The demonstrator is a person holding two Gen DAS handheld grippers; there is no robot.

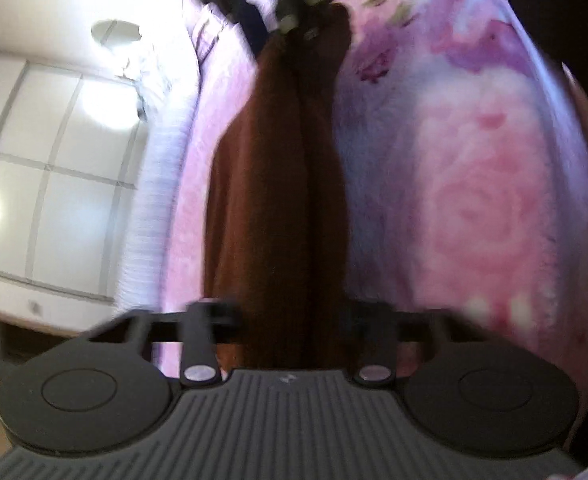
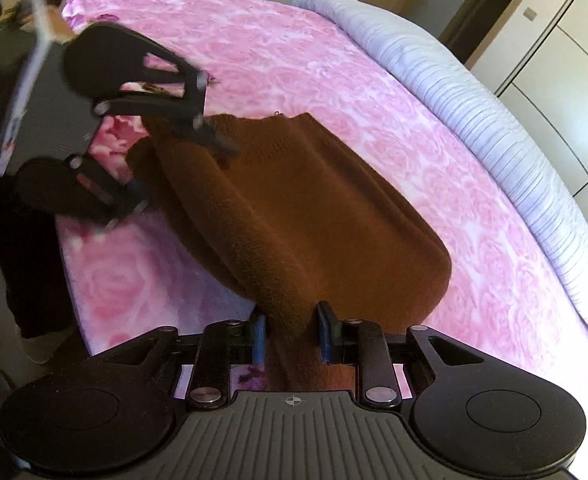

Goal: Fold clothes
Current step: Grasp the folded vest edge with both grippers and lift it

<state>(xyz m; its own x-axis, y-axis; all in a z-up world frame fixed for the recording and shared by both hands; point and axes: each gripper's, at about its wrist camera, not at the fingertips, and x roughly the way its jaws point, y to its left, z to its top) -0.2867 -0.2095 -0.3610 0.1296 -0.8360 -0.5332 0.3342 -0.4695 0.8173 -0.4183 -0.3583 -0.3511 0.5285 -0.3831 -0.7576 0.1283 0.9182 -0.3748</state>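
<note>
Each hand-held gripper is matte black. The right hand-held gripper [image 2: 291, 330] has a ribbed grey-black deck with a small crosshair mark, two round discs at its sides, silver rivets on the link arms and blue finger pads [image 2: 258, 334]. The left hand-held gripper [image 2: 181, 166] shows triangular cut-outs in its arms. The person wears dark clothing.

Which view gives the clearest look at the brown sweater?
The right wrist view: the brown sweater lies sharp on the pink bedspread, one end between the right gripper's pads. The left wrist view shows only a blurred brown strip.
</note>
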